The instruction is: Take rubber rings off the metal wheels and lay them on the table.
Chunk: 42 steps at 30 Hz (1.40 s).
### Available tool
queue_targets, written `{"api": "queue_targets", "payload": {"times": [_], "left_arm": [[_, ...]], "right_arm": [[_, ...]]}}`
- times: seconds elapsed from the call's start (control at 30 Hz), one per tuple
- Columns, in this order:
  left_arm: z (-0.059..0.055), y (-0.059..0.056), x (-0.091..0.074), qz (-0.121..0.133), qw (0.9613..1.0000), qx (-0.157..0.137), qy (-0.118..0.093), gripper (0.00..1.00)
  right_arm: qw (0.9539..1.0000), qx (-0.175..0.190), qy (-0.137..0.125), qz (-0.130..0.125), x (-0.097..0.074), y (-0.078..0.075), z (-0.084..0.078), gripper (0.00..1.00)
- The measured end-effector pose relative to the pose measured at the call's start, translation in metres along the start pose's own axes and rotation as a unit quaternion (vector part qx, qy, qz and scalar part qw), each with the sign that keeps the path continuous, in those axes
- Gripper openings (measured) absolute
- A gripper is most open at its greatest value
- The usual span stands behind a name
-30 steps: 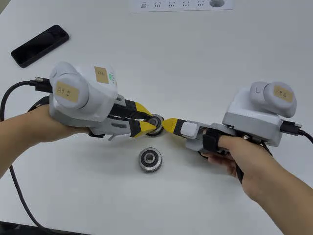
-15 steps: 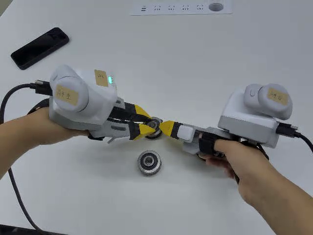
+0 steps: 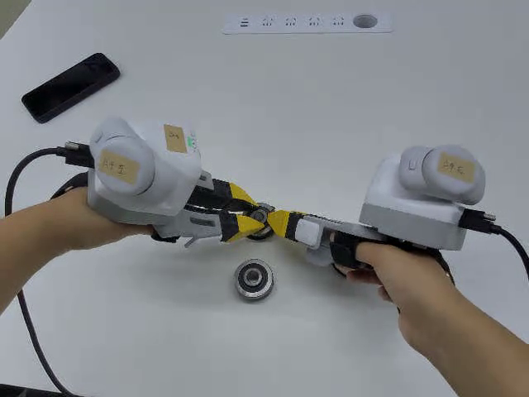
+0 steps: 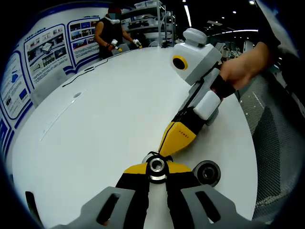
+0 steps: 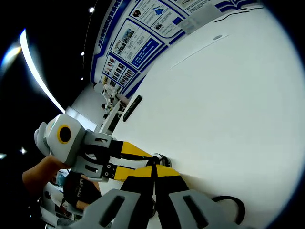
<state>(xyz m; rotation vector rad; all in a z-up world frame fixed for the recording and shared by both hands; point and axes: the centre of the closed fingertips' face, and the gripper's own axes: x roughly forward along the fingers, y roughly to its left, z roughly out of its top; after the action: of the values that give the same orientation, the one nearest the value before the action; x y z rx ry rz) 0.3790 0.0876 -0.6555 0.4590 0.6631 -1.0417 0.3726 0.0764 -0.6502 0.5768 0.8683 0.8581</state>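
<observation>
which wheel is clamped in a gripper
The far wheel, clamped in the left gripper's yellow jaws with the right gripper at it; the near wheel lies free on the table.

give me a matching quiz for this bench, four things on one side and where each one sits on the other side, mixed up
Things:
1. black phone
2. white power strip
3. loose wheel
4. gripped wheel

Places:
a. between the jaws of the left claw
b. along the far edge of the table
c. flat on the table, nearer the person than the gripped wheel
d. on the table at the far left, beyond the left claw

Pairs: 1-d, 2-b, 3-c, 4-a
</observation>
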Motion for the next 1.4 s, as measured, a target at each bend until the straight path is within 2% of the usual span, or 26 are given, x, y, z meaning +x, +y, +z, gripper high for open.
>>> {"api": "queue_targets", "payload": {"times": [0.17,0.4,0.53,0.57,0.6,0.67,0.73,1.07,1.13,1.27,1.4], "left_arm": [[0.001,-0.001,0.000,0.001,1.0000,0.001,-0.002,0.12],[0.001,-0.001,0.000,0.004,1.0000,-0.001,-0.004,0.12],[0.001,-0.001,0.000,0.004,1.0000,-0.001,-0.004,0.12],[0.001,-0.001,0.000,0.004,1.0000,-0.002,-0.005,0.12],[0.001,-0.001,0.000,0.005,1.0000,-0.003,-0.006,0.12],[0.001,-0.001,0.000,0.005,1.0000,-0.002,-0.005,0.12],[0.001,-0.001,0.000,0.005,1.0000,-0.001,-0.004,0.12],[0.002,-0.001,0.000,0.005,1.0000,-0.002,-0.003,0.12],[0.003,-0.002,0.000,0.003,0.9999,0.010,0.004,0.12],[0.002,-0.001,0.000,0.005,1.0000,0.001,0.002,0.13],[0.002,-0.001,0.000,0.006,1.0000,0.004,0.005,0.13]], "right_arm": [[0.9996,-0.026,0.004,-0.007,-0.002,0.005,-0.001,0.01],[0.9992,-0.037,0.005,-0.010,0.001,0.004,0.000,0.01],[0.9989,-0.047,0.007,-0.006,0.005,0.007,0.000,0.01],[0.9991,-0.041,0.001,0.008,0.007,0.012,0.002,0.01],[0.9994,-0.033,0.001,0.005,0.007,0.013,0.004,0.01],[0.9986,-0.052,0.009,-0.008,0.009,0.010,0.003,0.01],[0.9992,-0.039,0.006,0.000,0.009,0.013,0.003,0.01],[0.9996,-0.028,0.002,-0.003,0.003,0.013,0.006,0.01],[0.9997,-0.026,0.001,-0.002,0.003,0.014,0.006,0.01],[0.9999,-0.017,0.001,-0.002,0.001,0.013,0.006,0.01],[0.9999,-0.012,0.002,-0.003,0.001,0.012,0.006,0.02]]}}
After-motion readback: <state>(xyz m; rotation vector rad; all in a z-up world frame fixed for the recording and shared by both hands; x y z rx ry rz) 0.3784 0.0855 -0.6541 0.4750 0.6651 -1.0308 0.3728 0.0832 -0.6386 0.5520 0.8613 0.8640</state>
